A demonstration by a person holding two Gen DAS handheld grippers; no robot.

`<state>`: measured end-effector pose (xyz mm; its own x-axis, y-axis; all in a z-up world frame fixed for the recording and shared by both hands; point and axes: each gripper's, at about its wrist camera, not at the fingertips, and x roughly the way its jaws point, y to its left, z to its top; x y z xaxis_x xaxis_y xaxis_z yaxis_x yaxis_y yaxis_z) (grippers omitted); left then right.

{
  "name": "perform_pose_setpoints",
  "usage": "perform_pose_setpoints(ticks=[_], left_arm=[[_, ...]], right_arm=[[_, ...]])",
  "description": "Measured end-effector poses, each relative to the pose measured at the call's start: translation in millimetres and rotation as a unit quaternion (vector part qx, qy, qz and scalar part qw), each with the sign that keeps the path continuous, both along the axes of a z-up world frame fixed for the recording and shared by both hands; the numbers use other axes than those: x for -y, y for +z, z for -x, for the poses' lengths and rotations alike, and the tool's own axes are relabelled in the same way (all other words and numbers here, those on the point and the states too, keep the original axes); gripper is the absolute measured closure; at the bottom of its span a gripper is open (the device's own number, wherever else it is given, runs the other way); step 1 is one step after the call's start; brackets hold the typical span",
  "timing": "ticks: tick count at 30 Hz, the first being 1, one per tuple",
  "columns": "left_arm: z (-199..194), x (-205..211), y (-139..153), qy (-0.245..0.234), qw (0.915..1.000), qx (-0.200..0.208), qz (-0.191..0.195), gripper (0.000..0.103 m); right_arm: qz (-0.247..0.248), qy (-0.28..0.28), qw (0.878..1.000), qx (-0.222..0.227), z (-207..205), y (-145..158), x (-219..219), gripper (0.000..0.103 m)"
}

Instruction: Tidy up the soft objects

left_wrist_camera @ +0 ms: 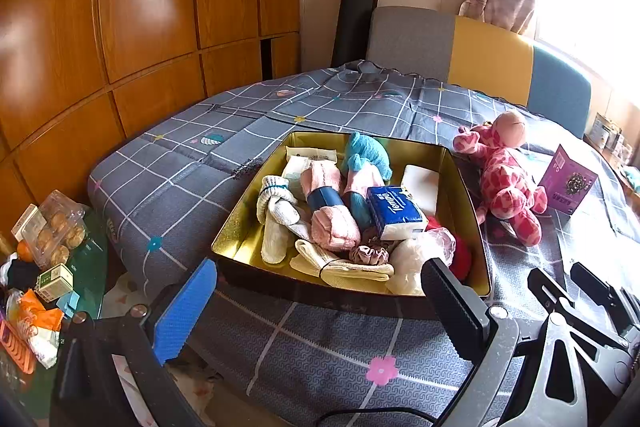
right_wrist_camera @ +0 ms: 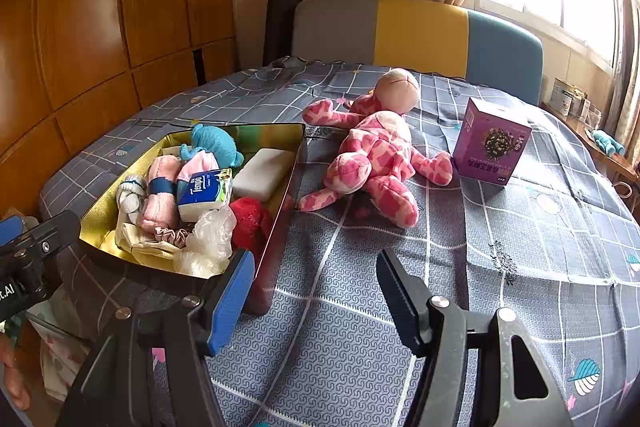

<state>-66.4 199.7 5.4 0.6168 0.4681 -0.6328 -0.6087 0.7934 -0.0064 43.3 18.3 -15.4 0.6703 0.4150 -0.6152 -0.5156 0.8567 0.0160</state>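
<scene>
The step in hand looks like fetching the pink plush toy (right_wrist_camera: 376,155), the one soft thing not yet in the gold tin (left_wrist_camera: 466,187). The right gripper (right_wrist_camera: 316,291) hovers low over the bed (right_wrist_camera: 520,247) with its jaws spread wide and nothing between them, aimed roughly at the toy's near legs. To do this well, I would take the toy across its body or a thick leg rather than by a thin limb, so it does not swing and drag when lifted. The jaws need to close deep into the stuffing, since plush gives and can slip from a shallow pinch.

The left gripper (left_wrist_camera: 320,291) sits just before the tin's near wall, jaws likewise released and empty; it could steady the tin if the toy pushes it on the soft bedcover.

The toy lies sprawled on the bed just to the right of the tin, head toward the headboard, limbs splayed. One arm reaches toward the tin's far corner, and a purple box (right_wrist_camera: 492,143) stands close to one of its feet. It is pink with darker pink patches and a pale snout.

The tin is already crowded (rolled socks, a blue knit piece, a tissue pack (left_wrist_camera: 396,213), a scrunchie, crumpled plastic), so the toy will probably have to rest on top.
</scene>
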Motion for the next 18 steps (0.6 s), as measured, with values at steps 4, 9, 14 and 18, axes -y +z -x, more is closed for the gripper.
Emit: perform_pose_setpoints(ticks=[4, 9, 14, 18], left_arm=[[-0.1, 0.3, -0.4, 0.000, 1.0000, -0.001, 0.000, 0.000], [-0.7, 0.2, -1.4, -0.001, 1.0000, -0.002, 0.002, 0.000], [-0.5, 0.9, -1.5, -0.001, 1.0000, -0.002, 0.002, 0.000], [0.1, 0.2, -1.4, 0.000, 1.0000, -0.001, 0.002, 0.000]], right_arm=[[-0.001, 0.000, 1.000, 0.000, -0.2, 0.1, 0.2, 0.039], [-0.001, -0.001, 1.000, 0.001, 0.1, 0.6, 0.1, 0.039], [-0.001, -0.001, 1.000, -0.001, 0.3, 1.0, 0.2, 0.039], [-0.001, -0.001, 1.000, 0.000, 0.4, 1.0, 0.5, 0.039]])
